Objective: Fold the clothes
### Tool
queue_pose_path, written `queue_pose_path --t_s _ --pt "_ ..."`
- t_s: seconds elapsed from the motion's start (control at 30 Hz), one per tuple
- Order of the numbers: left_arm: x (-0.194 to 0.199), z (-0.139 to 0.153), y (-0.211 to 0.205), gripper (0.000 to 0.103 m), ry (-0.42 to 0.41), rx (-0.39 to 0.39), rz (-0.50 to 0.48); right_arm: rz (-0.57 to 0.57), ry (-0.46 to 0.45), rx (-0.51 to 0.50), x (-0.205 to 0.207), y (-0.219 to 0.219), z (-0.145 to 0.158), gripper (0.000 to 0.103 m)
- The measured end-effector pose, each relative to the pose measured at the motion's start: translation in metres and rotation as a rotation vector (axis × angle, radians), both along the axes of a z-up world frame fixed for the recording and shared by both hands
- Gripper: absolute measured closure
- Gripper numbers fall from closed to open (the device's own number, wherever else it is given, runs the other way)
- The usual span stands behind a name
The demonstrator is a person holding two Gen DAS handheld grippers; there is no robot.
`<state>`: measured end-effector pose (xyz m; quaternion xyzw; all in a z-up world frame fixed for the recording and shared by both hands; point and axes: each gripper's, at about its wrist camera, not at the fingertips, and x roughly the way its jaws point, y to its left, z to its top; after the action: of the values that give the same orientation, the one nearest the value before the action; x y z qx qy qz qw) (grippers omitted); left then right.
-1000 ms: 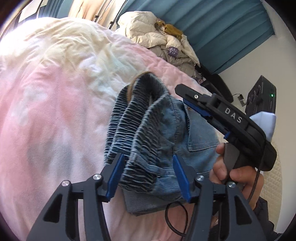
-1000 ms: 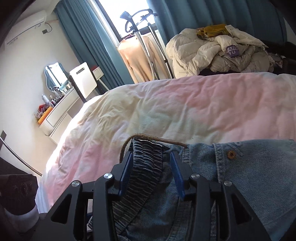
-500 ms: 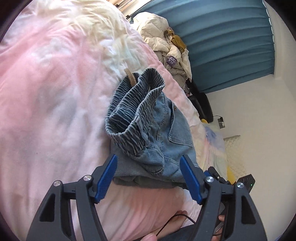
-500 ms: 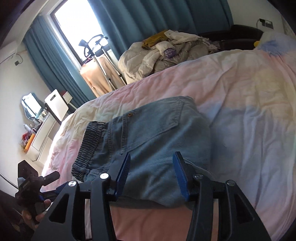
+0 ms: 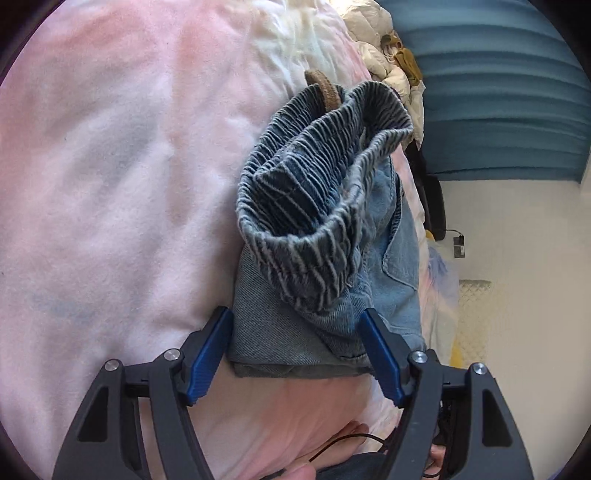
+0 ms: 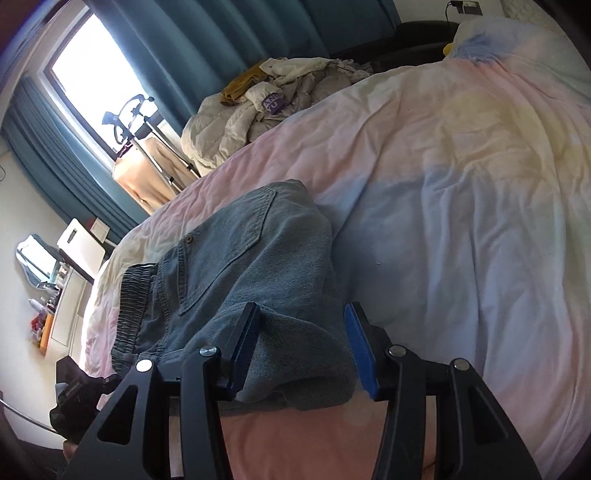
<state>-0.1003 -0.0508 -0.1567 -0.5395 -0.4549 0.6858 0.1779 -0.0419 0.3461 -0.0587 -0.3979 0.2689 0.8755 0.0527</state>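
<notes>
We find the left gripper [image 5: 295, 350] wide open, its blue pads either side of the near edge of the jeans [image 5: 321, 258] and, as far as we can see, clear of the cloth. A second ago those pads were closed on the bunched waistband [image 5: 317, 192]; that hold has been let go. The right gripper [image 6: 301, 347] is likewise open, its jaws straddling a fold at the opposite end of the jeans, gripping nothing; a second ago it too was clamped on the waistband.

The jeans lie on the duvet [image 6: 461, 221] as a compact bundle, back pocket [image 6: 236, 236] uppermost. The waistband, on the side of the jeans nearest the left gripper, is not flat: it stands up in an open loop, with a brown tab [image 5: 327, 90] at its far edge.

Beyond the jeans, a heap of pale clothes [image 6: 266, 110] sits past the duvet's far edge, against the curtain [image 6: 229, 33].

We judge the fold made and the garment released. The raised waistband looks like the one outstanding defect; pressing it down would seem the next call.
</notes>
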Motion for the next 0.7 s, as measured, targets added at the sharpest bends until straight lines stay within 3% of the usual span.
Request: queue_pose_path --t_s 0.13,0.27,0.43,0.53,0.7 --pt "-0.004 -0.003 0.007 0.031 -0.004 -0.005 -0.011 -0.044 -0.014 -0.008 -0.003 0.008 -0.005 0.054" --pt "-0.006 0.011 0.021 0.031 0.067 -0.027 -0.061 -0.070 -0.030 -0.040 -0.006 0.017 -0.012 0.054" --pt "-0.008 0.034 0.031 0.031 0.186 0.036 -0.103 -0.060 -0.016 -0.115 -0.006 0.022 -0.012 0.054" --pt "-0.016 0.025 0.039 0.031 0.138 0.010 -0.117 -0.007 -0.022 -0.193 -0.017 0.025 -0.007 0.054" --pt "-0.032 0.012 0.050 0.031 0.053 0.014 -0.118 0.057 -0.066 -0.160 -0.050 0.028 -0.004 0.051"
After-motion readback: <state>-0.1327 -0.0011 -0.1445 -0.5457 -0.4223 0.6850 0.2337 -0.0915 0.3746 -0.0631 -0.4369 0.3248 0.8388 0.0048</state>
